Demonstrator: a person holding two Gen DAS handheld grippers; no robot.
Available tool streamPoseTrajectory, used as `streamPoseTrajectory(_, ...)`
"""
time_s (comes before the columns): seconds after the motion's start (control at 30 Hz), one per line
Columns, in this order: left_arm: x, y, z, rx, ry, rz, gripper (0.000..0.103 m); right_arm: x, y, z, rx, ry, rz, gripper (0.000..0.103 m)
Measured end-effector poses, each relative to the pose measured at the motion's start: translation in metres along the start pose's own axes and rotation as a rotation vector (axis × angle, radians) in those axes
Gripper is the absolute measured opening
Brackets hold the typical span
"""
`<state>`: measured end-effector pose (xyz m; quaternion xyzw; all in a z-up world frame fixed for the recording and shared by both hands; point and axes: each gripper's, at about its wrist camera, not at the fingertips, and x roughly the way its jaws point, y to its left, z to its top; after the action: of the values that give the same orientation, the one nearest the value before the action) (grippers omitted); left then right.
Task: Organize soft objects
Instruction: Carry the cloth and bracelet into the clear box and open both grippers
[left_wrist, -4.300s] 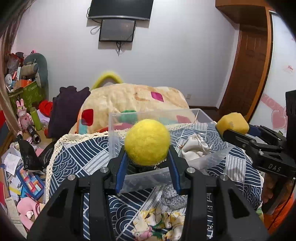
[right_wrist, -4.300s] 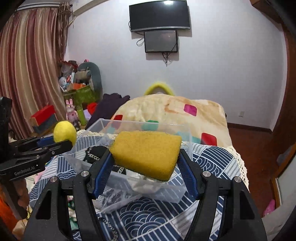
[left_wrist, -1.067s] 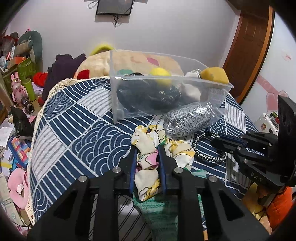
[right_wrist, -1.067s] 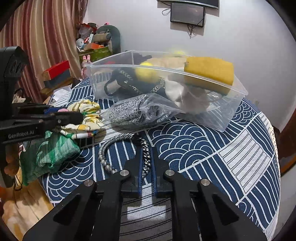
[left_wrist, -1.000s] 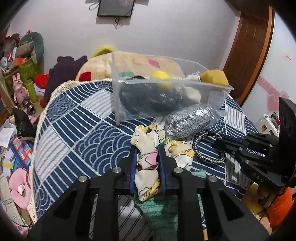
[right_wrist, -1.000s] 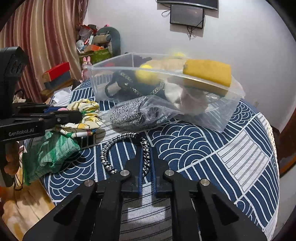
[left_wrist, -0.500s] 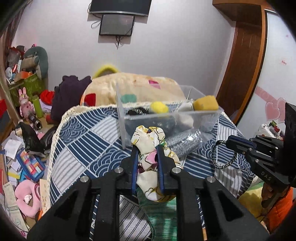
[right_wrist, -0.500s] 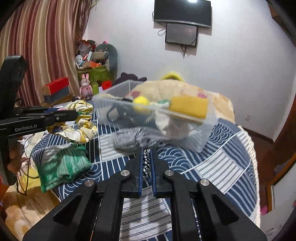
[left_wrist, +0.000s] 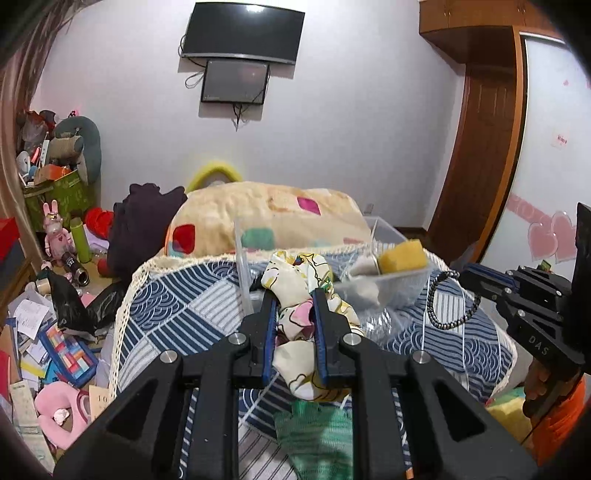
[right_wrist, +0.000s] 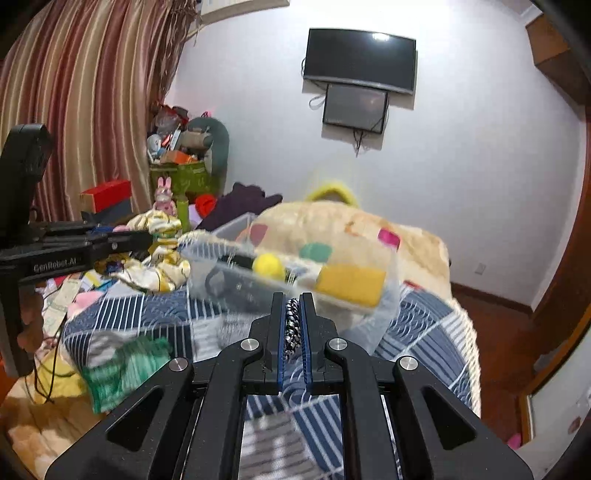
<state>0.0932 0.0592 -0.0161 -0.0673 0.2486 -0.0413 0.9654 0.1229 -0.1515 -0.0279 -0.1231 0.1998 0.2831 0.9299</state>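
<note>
Surface: blue-and-white patterned cloth (left_wrist: 177, 310) with a lace edge over a rounded table. Green knit cloth (left_wrist: 317, 435) lies on it at 6 o'clock in the left view, nearest the camera. Clear plastic bin (right_wrist: 384, 295) sits mid-table, holding a yellow sponge (right_wrist: 351, 284), a yellow ball (right_wrist: 267, 266) and dark items.

Room, further out: beige blanket with coloured patches (left_wrist: 266, 214) behind the table, toy and paper clutter on the floor at 9 o'clock, striped curtain (right_wrist: 85, 92) at 10 in the right view, TV (left_wrist: 242, 31) on the far wall at 12, wooden door (left_wrist: 476, 158) at 2.

Hard to read: right view is motion-blurred, so the bin's dark contents are unclear. Bin walls are barely visible in the left view.

Left claw (left_wrist: 294, 299): nearly closed, clamped on a floral scrunchie (left_wrist: 295, 280), held above the table near the bin's front-left corner.

Right claw (right_wrist: 291, 301): almost fully closed, pinching a black-and-white braided cord loop (left_wrist: 448, 302), which hangs free at 3 o'clock in the left view, just beside the bin.
</note>
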Motion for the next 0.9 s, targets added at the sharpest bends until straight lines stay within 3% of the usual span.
streamPoseTrajectory(0.4,0.025,0.0,0.029,-0.015,-0.055,0.01,0.018,0.037,-0.006,0.051,0.018,-0.07,-0.022,0.007)
streamPoseTrajectory(0.9,0.1,0.01,0.046,-0.002,0.045,0.047,0.018,0.103,-0.008,0.064,0.028,0.029,-0.042,0.007)
